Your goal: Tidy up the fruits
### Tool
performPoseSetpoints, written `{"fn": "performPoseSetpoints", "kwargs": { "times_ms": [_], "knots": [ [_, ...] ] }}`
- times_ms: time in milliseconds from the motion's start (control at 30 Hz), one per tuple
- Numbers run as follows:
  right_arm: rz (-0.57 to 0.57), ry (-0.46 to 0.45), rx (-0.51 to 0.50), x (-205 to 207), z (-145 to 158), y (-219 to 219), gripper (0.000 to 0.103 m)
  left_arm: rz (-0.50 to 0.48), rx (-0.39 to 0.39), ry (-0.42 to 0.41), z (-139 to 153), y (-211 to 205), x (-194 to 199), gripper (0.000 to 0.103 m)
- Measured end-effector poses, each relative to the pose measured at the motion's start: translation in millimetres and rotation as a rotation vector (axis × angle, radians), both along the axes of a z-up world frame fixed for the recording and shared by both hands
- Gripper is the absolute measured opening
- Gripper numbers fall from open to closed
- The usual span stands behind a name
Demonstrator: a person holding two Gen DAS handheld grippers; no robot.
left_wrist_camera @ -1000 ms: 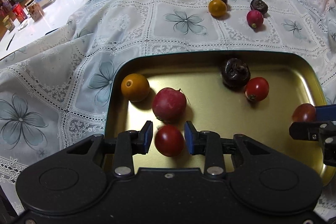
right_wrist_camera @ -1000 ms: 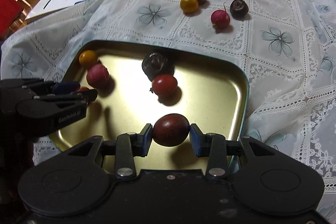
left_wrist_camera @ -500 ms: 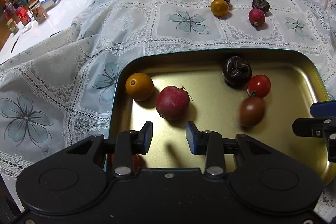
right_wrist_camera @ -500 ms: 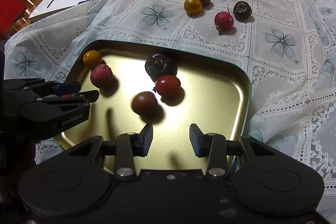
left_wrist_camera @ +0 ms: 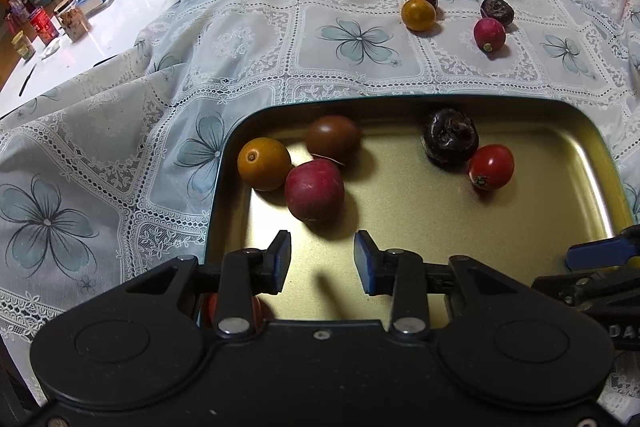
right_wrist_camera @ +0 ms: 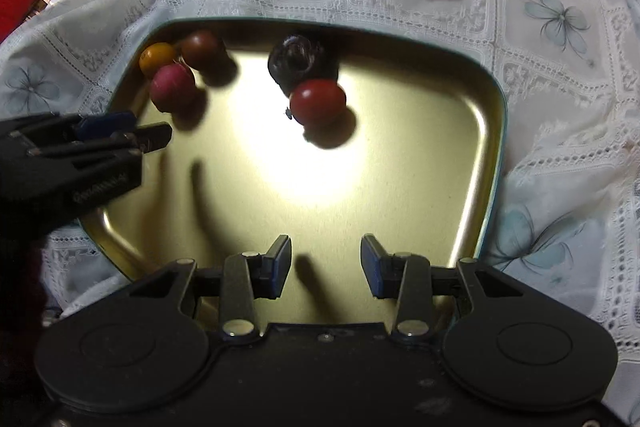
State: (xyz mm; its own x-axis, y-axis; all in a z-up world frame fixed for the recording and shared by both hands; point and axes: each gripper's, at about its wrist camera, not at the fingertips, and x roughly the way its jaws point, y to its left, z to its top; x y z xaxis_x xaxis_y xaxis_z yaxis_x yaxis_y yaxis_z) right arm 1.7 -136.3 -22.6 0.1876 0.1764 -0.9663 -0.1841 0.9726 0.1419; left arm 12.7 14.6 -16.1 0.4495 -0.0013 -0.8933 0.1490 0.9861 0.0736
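Left wrist view: left gripper (left_wrist_camera: 322, 261) and right gripper (right_wrist_camera: 325, 267) hover over the gold tray (left_wrist_camera: 520, 227), jaws open and empty; brown tomato (left_wrist_camera: 333, 140) rests beside the radish (left_wrist_camera: 314, 190).

The left gripper (left_wrist_camera: 322, 263) hangs over the gold tray (left_wrist_camera: 420, 223) with jaws apart and empty. At the tray's far-left corner, an orange fruit (left_wrist_camera: 264, 164), brown tomato (left_wrist_camera: 333, 140) and red radish (left_wrist_camera: 314, 190) cluster together.

Your left wrist camera looked forward and down from close above the near edge of the shallow gold metal tray (left_wrist_camera: 592, 163). Your right wrist camera faced likewise, closer still. Both shared that tray (right_wrist_camera: 494, 131) and the white lace floral tablecloth (left_wrist_camera: 360, 39) beyond.
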Motion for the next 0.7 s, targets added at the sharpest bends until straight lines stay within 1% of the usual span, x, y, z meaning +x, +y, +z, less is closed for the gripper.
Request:
{"fn": "performPoseSetpoints", "kwargs": {
  "times_ms": [167,233,267,333,500,567,633,700],
  "knots": [
    [0.070,-0.064,-0.109,-10,-2,16,0.042,0.008,-0.011,0.007,0,2,1,0.045],
    [0.092,-0.094,-0.148,-14,-6,20,0.048,0.007,-0.016,0.009,0,2,0,0.045],
    [0.091,-0.099,-0.150,-15,-8,21,0.050,0.006,-0.019,0.010,0,2,0,0.045],
    [0.076,-0.097,-0.141,-14,-10,19,0.054,0.005,-0.027,0.011,2,2,-1,0.045],
    [0.054,-0.097,-0.127,-12,-9,13,0.055,0.002,-0.039,0.003,5,2,-1,0.045],
    [0.045,-0.075,-0.090,-8,-7,9,0.054,-0.005,-0.042,0.004,6,2,0,0.045],
    [0.034,-0.035,-0.020,-2,-1,2,0.052,-0.015,-0.047,0.002,10,1,2,0.045],
    [-0.009,-0.028,0.033,8,8,-9,0.052,-0.027,-0.051,-0.005,15,2,6,0.045]
  ]
}}
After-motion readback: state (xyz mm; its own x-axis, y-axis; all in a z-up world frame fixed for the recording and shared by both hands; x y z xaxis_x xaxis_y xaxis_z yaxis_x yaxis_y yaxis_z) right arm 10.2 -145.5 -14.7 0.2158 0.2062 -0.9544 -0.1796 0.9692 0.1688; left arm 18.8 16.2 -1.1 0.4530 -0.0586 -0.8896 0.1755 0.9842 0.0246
